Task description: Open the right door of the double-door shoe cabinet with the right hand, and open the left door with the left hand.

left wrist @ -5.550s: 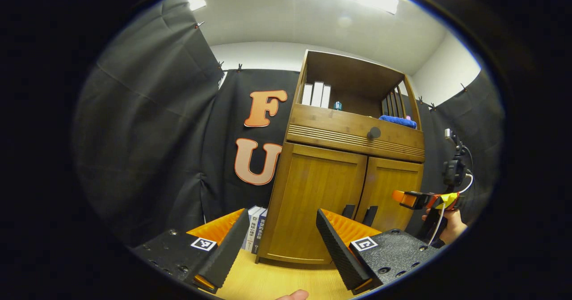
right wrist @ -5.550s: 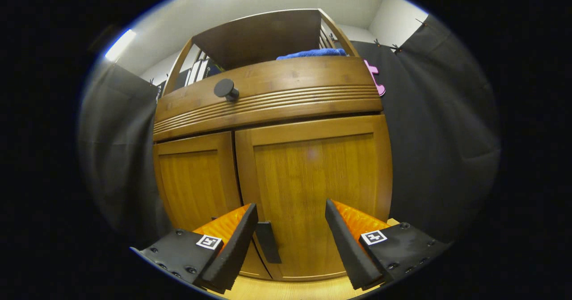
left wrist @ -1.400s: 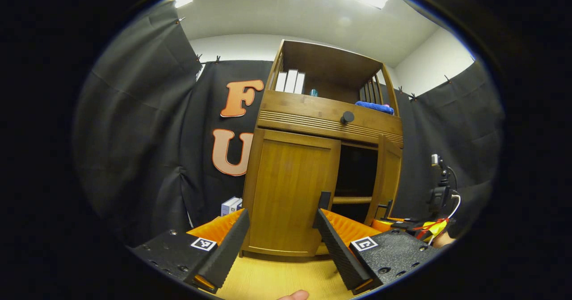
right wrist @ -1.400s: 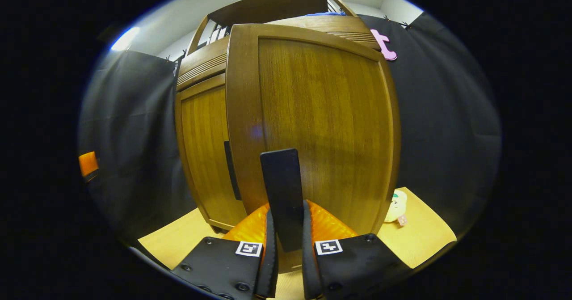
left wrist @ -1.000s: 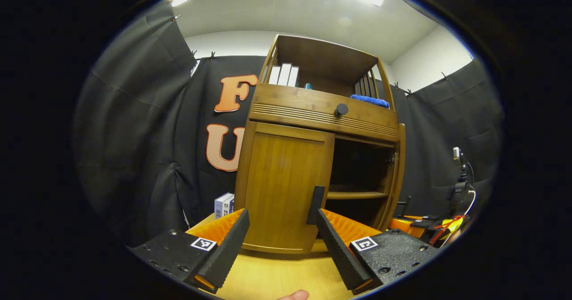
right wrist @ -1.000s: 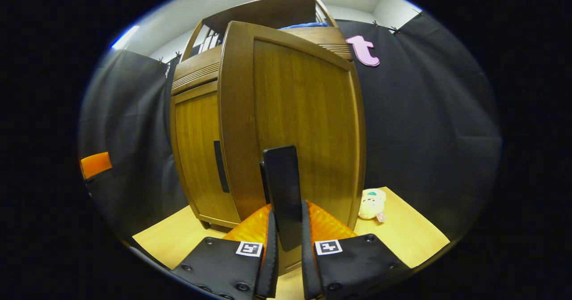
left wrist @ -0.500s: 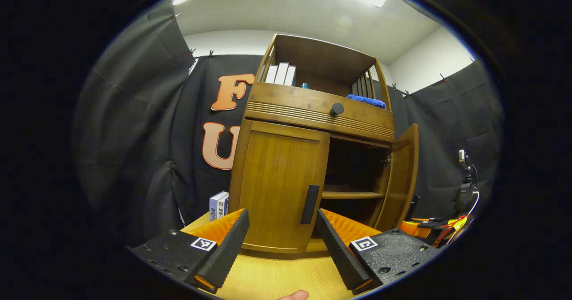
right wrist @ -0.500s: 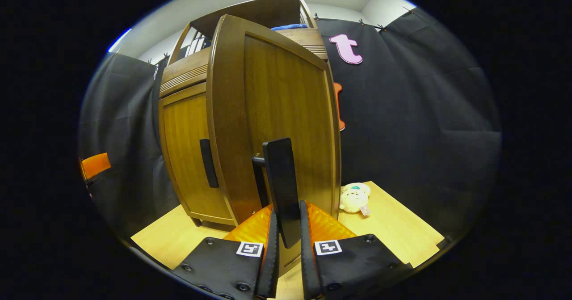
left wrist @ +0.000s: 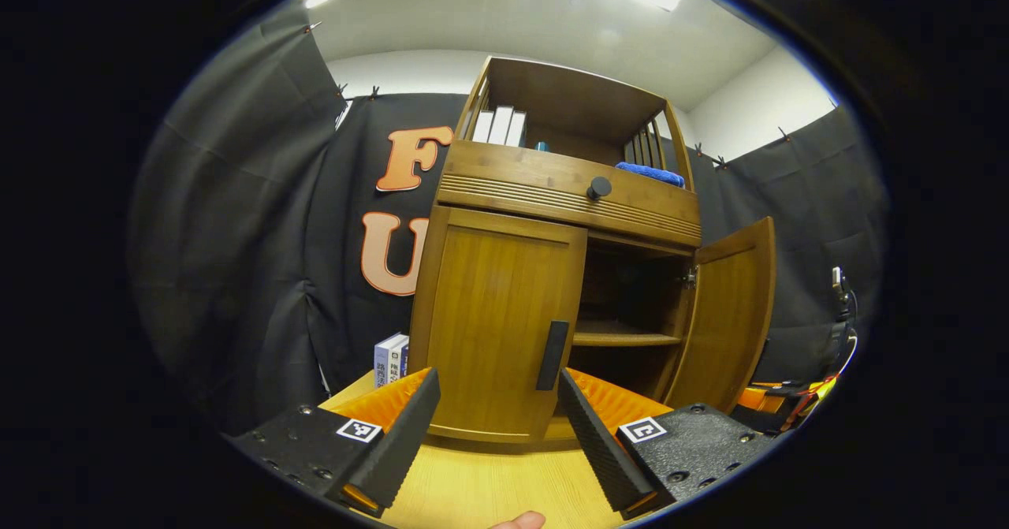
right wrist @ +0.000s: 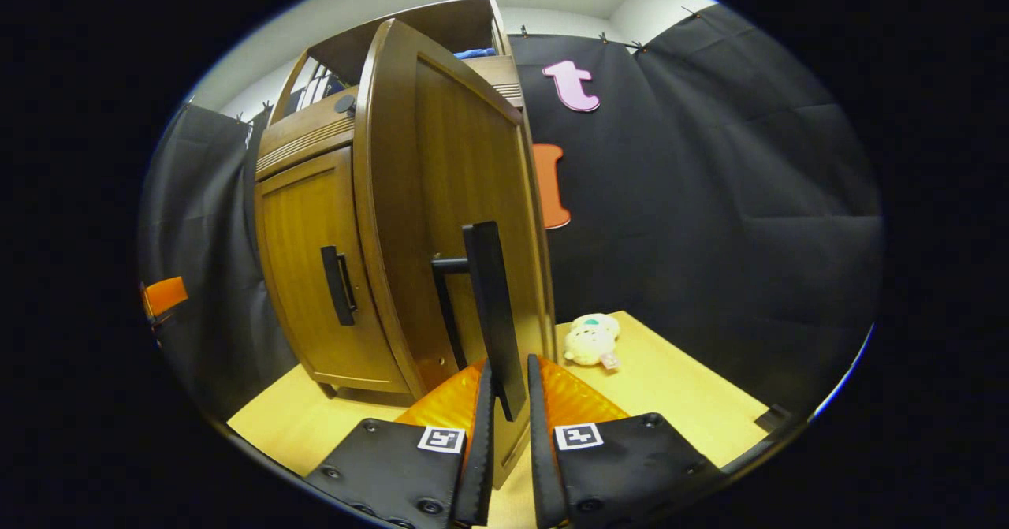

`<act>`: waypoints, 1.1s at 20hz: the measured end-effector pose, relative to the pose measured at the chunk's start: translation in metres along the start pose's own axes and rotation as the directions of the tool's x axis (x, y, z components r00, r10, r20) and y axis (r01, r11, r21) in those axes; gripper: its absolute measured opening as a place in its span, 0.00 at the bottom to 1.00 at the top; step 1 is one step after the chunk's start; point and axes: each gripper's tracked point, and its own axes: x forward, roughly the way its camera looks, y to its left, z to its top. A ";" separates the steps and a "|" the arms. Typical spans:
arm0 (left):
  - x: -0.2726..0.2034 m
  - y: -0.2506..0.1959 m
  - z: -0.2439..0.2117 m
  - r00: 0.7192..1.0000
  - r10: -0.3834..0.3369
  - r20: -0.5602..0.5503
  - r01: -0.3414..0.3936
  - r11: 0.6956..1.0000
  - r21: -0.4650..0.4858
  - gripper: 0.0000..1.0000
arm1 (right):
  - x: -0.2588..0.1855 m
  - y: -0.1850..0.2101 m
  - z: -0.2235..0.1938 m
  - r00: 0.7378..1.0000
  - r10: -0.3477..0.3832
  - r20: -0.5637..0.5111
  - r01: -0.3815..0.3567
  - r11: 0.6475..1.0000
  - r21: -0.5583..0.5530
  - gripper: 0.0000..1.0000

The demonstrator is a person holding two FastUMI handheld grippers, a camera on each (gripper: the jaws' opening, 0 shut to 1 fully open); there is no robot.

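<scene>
At the brown wooden shoe cabinet (left wrist: 552, 198) | right door (right wrist: 465, 190) swung open, right tongs (right wrist: 508, 466) clamping its black bar handle (right wrist: 493, 316) | left door (left wrist: 500, 328) shut, left tongs (left wrist: 497, 434) wide.

the floor (left wrist: 473, 489) is a light wood board, and the shoe cabinet (left wrist: 504, 332) stands on it toward the back edge on short feet. a couple of books (left wrist: 390, 359) stand upright on the floor just beside the cabinet's left side, against the black cloth. in the right gripper view a small plush toy (right wrist: 590, 340) lies on the floor (right wrist: 670, 387) near the back edge, just past the open door's far side.
</scene>
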 end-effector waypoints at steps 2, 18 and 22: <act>-0.001 -0.002 -0.001 1.000 -0.007 0.000 0.007 1.000 -0.003 0.92 | -0.009 -0.021 0.005 0.998 -0.059 0.008 0.059 0.998 -0.025 0.28; -0.011 0.016 -0.017 0.999 0.030 -0.037 -0.031 0.999 -0.024 0.94 | -0.031 -0.108 0.004 0.986 -0.164 -0.020 0.164 0.986 0.014 0.09; -0.003 0.012 -0.020 0.999 0.021 -0.049 -0.022 0.999 -0.031 0.94 | -0.057 -0.119 0.009 0.983 -0.185 -0.012 0.185 0.982 0.034 0.08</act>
